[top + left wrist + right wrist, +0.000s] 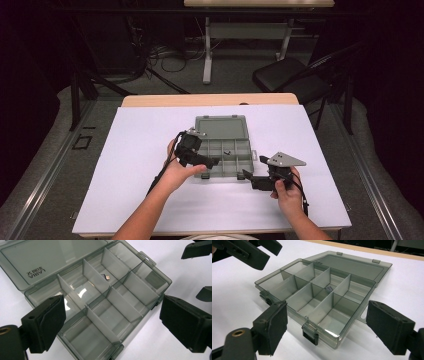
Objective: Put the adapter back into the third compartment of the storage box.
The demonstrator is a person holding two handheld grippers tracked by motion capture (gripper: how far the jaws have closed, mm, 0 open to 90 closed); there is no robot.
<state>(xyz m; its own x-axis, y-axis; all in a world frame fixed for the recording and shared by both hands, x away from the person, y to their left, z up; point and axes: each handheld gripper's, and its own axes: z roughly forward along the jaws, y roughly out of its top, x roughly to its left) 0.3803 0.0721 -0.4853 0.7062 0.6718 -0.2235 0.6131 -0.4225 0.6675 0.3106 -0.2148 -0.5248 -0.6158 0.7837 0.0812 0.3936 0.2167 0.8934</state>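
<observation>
A grey see-through compartment box [235,170] lies open on the white sheet, its lid [221,127] folded flat to the far side. One small dark part [107,277] rests in a middle compartment, also seen in the right gripper view [328,288]. My left gripper [112,322] hovers open over the box's near-left corner with nothing between its pads. In the high view the left gripper [214,162] reaches over the box's front-left edge. My right gripper [329,326] stands open just off the box's front-right corner latch [310,335], apart from it. From above, the right gripper [253,166] sits beside the box.
The white sheet [125,165] covers a wooden table [210,100]. Beyond it stand a black chair [290,75] and another desk [250,25] with cables on the floor. The box has several dividers [96,276].
</observation>
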